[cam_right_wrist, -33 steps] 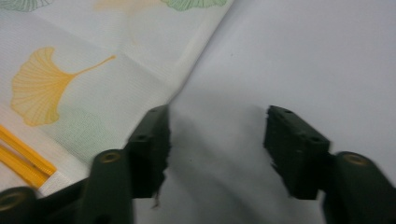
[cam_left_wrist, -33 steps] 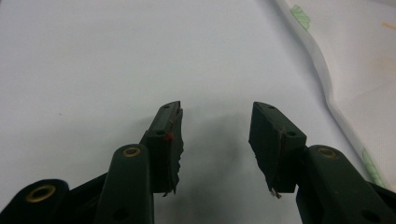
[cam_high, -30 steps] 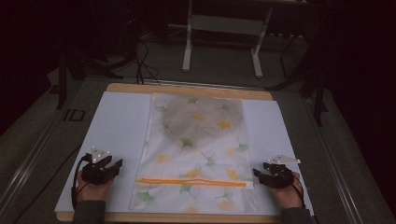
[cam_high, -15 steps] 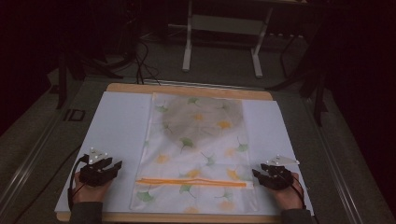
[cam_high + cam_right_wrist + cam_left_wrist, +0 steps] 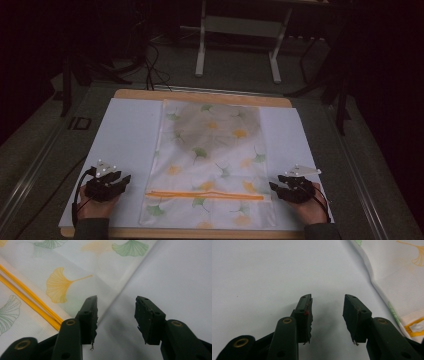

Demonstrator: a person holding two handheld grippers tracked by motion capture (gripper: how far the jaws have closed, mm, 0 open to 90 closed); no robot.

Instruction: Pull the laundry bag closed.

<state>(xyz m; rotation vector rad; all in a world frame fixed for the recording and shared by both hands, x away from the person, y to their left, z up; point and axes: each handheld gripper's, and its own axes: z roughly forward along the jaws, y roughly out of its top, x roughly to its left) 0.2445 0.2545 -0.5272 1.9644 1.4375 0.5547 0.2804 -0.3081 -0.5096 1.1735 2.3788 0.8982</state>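
One surface [image 5: 130, 145] carries one bag [image 5: 215, 165], printed with leaves and closed by one orange zip [image 5: 205, 195]. Two hand-held grippers are in play, one per hand: the left hand-held gripper [image 5: 125, 179] and the right hand-held gripper [image 5: 273, 186], each with two black jaws standing apart. Two hands hold them. One white frame [image 5: 237, 30] stands beyond.
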